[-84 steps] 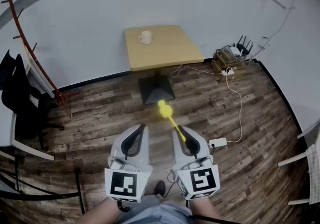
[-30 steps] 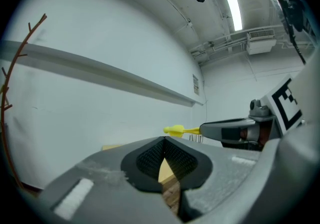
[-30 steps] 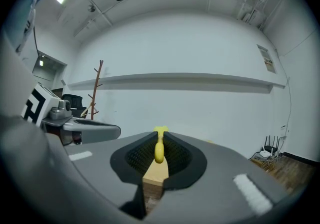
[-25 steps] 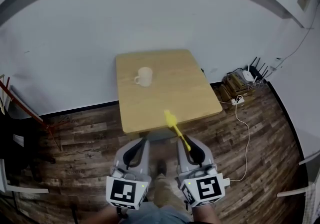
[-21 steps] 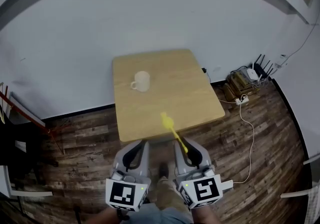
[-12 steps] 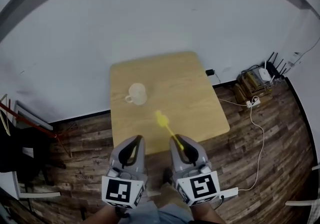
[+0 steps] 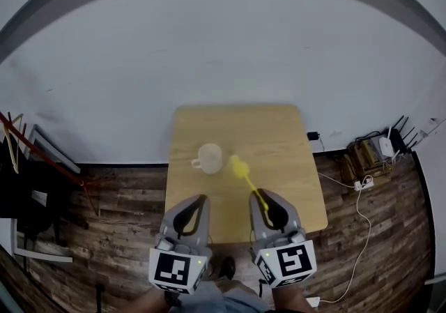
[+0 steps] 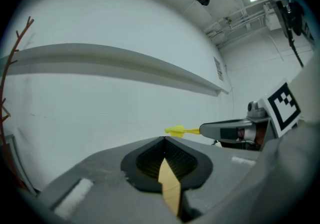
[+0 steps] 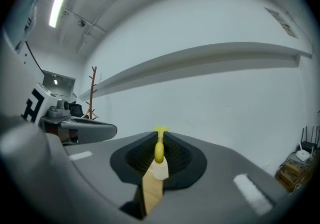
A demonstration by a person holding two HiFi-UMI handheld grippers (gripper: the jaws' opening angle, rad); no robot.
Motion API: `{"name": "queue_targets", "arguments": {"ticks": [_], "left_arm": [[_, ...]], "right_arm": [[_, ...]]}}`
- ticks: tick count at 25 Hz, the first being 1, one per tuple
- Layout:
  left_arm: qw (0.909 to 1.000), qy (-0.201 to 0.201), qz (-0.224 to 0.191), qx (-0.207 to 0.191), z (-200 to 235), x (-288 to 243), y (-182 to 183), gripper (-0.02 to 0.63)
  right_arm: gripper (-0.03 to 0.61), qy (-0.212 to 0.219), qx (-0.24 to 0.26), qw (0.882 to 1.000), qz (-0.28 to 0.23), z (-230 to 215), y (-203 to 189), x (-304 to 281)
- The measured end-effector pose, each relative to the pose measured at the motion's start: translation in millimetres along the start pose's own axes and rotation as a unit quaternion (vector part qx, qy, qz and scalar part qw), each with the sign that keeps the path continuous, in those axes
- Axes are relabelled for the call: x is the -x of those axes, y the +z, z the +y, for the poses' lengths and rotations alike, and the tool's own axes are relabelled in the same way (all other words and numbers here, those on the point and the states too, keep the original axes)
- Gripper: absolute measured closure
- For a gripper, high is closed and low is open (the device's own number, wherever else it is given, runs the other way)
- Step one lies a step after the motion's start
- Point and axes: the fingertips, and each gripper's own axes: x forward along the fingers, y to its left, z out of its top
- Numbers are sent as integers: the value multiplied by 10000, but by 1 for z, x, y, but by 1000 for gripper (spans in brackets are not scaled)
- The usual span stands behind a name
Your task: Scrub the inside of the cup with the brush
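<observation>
The work is at the approach stage, and no scrubbing has begun. The cup point(image 7: 210, 158) stands upright on the desk point(image 7: 282, 139), left of the middle, with its handle to the left and its mouth upward, and neither gripper touches it. The right gripper point(image 7: 259, 199) is clenched on the handle of the yellow brush point(image 7: 239, 165), whose bristle end sticks out ahead of the jaws. In the right gripper view the handle runs straight between the closed pads. In the head view the brush head sits just right of the cup, but the gripper views show it in the air against the white wall, so it appears to be above the desk and not at the rim. The left gripper point(image 7: 198, 202) hovers over the near edge of the desk with its jaws pressed together and nothing between them. Both grippers seem to point roughly level, toward the wall and not down at the cup. The next move probably calls for the left gripper to open and come down to steady the cup, at its handle or wall. The right gripper would then have to tip the brush downward and line its head up over the mouth before lowering it inside. The cup looks light, so scrubbing it unheld could push it across the desk.
</observation>
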Motion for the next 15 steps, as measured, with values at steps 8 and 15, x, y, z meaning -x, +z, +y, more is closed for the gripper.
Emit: {"name": "queue_targets", "arguments": {"ticks": [8,15], "left_arm": [[9991,108,143,383,50,-35,-20,594],[9980,-116,352,511,94,-70,-51,594]], "right_arm": [[537,238,102,9994,225,1,-1,-62],[537,306,-83,9959,853,4,-48,-110]]}}
